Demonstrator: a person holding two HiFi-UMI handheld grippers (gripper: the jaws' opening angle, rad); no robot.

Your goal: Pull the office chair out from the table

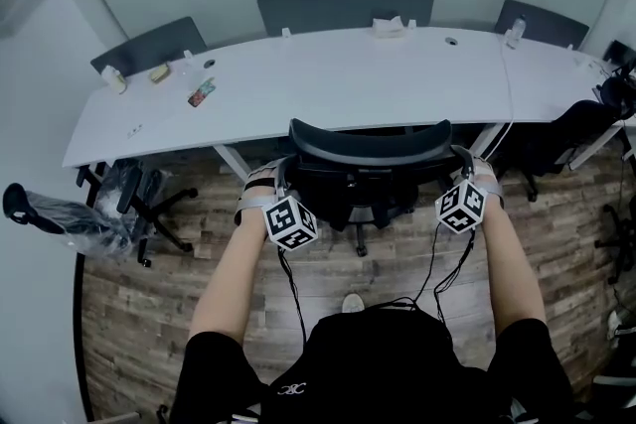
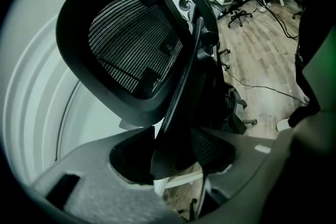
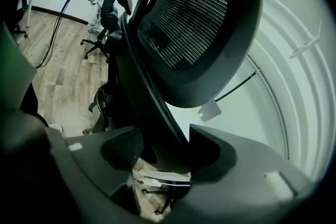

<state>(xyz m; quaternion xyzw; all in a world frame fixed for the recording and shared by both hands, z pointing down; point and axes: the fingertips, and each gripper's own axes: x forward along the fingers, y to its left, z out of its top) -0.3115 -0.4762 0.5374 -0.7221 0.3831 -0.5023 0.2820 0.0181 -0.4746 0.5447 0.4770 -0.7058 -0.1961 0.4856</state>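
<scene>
A black mesh office chair point(image 1: 368, 154) stands at the near edge of the long white table point(image 1: 328, 84), its backrest towards me. My left gripper point(image 1: 281, 169) is shut on the left edge of the backrest and my right gripper point(image 1: 464, 159) on the right edge. In the left gripper view the backrest point(image 2: 131, 44) rises to the upper left, and its black frame bar runs down between the jaws of the left gripper point(image 2: 173, 165). In the right gripper view the backrest point(image 3: 194, 23) fills the top, and its frame sits between the jaws of the right gripper point(image 3: 163, 157).
A black chair wrapped in plastic point(image 1: 89, 209) stands at the left and a dark chair point(image 1: 566, 139) at the right. Grey chairs point(image 1: 346, 10) line the table's far side. Small items point(image 1: 202, 92) lie on the tabletop. Gripper cables point(image 1: 293, 283) hang over the wooden floor.
</scene>
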